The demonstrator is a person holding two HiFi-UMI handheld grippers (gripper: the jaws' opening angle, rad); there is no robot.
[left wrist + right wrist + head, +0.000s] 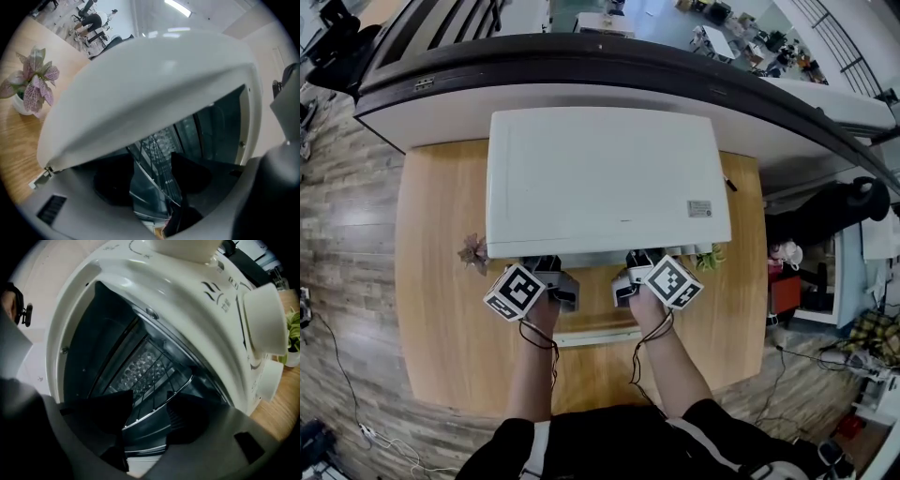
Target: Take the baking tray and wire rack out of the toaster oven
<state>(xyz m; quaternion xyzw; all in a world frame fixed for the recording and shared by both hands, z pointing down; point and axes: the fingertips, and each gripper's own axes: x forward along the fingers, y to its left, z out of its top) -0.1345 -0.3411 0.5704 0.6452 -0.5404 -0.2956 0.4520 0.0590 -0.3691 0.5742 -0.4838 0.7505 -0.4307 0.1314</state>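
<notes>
Both forearms reach straight ahead, side by side, over the wooden worktop [441, 281], and both grippers have their noses tucked under the front edge of the white toaster oven [600, 178]. The marker cubes lean outward, one each way, so both wrists are rolled.

The left gripper [546, 270] looks into the open oven. Its jaws [152, 180] stand wide apart, and the wire rack [159, 159] runs edge-on through the gap, with neither jaw pressing on it.

The right gripper [639, 270] has its jaws [145, 420] parted too, a little narrower. The rack's front rim [159, 406] crosses between them, and we see no squeeze on it.

The rack sits inside the oven on its side rails. A dimpled metal surface [140, 363] shows through the wires, and we can't tell whether that's the baking tray.

By our count there are two grippers, one oven and one rack. Three white knobs [265, 319] sit on the oven's front panel. Two small potted plants stand on the worktop, one at the oven's left corner [474, 251] and one at its right [710, 255].
</notes>
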